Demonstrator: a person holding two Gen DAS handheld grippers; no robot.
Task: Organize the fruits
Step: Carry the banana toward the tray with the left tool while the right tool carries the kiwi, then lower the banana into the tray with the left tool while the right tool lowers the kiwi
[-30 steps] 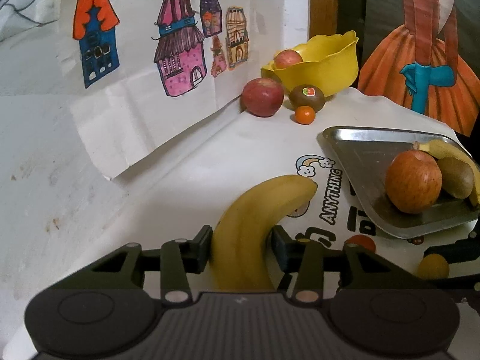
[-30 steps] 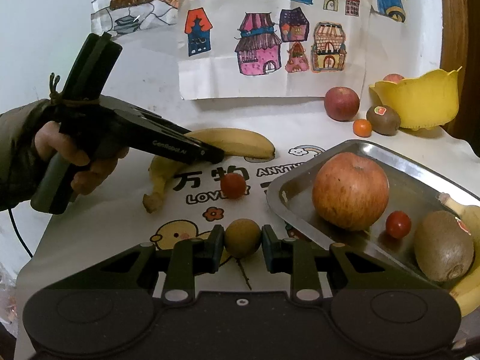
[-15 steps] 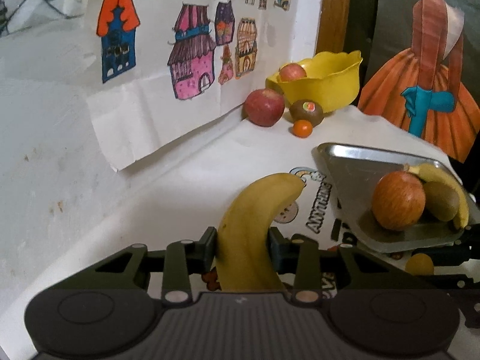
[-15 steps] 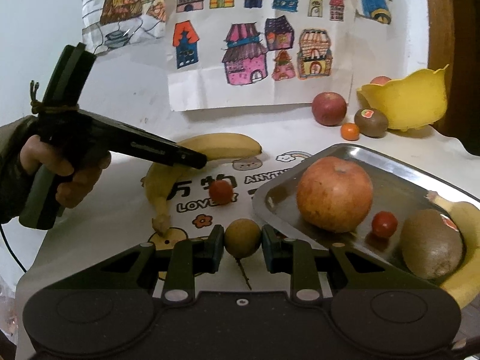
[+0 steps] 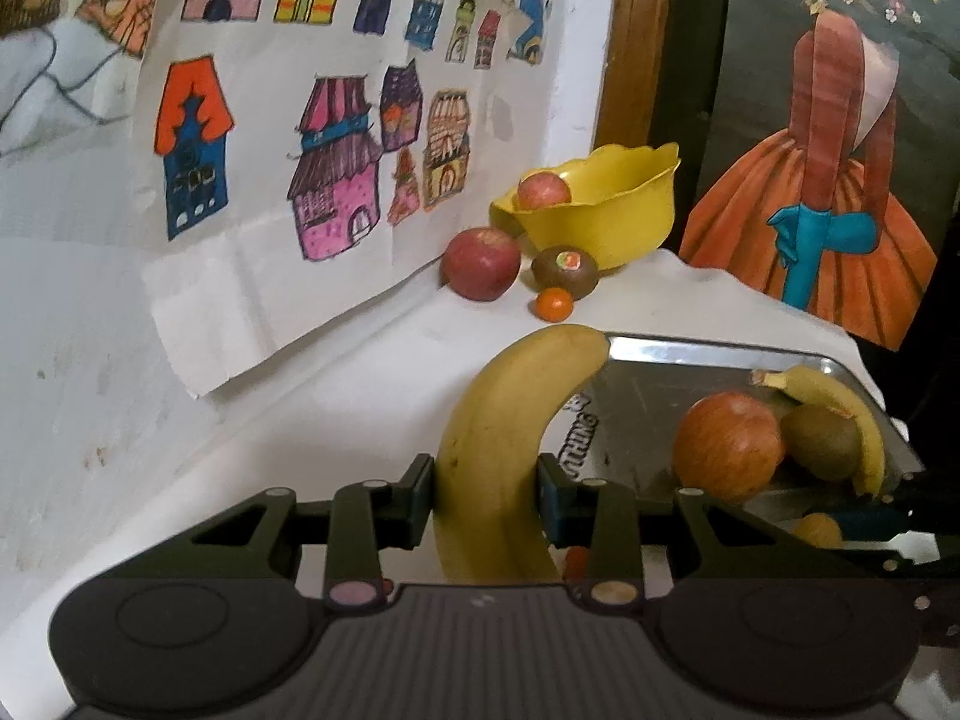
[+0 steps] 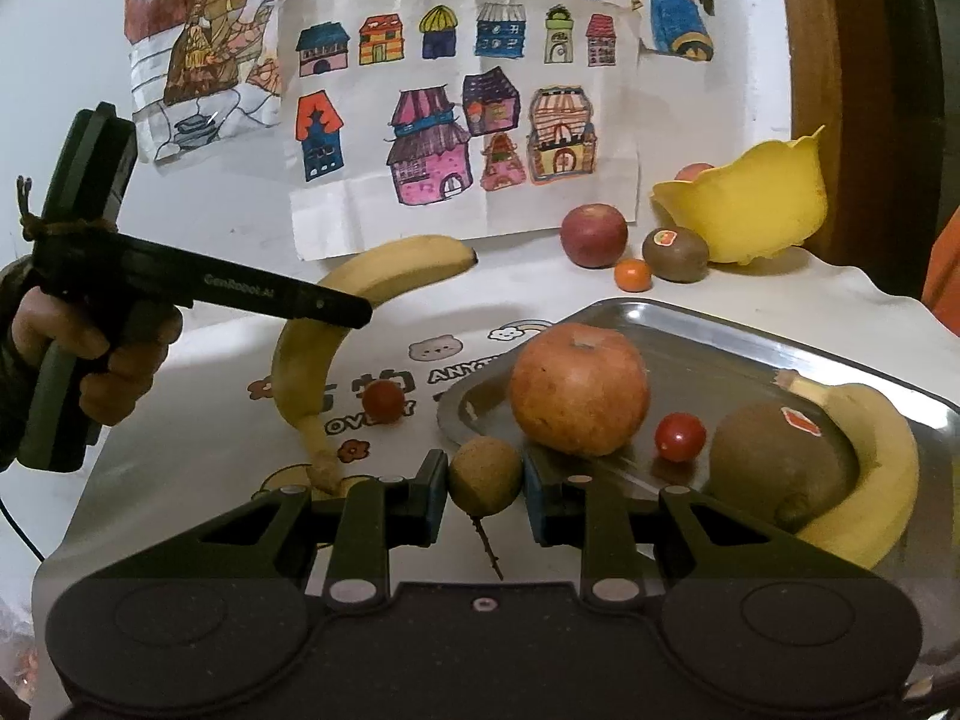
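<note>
Banana [image 5: 510,420]: clamped mid-length between left gripper [image 5: 486,489] pads, raised beside steel tray [image 5: 672,354]. Likely soft, bruisable, curved; best held mid-body, lightly. Longan [image 6: 486,476]: pinched in right gripper [image 6: 486,495], at tray's near edge; light, thin-shelled. On tray: one apple [image 6: 579,390], one cherry tomato [image 6: 679,437], one kiwi [image 6: 780,462], one banana. Beyond, loose: apple, kiwi, small orange fruit, yellow bowl [image 5: 606,210].
</note>
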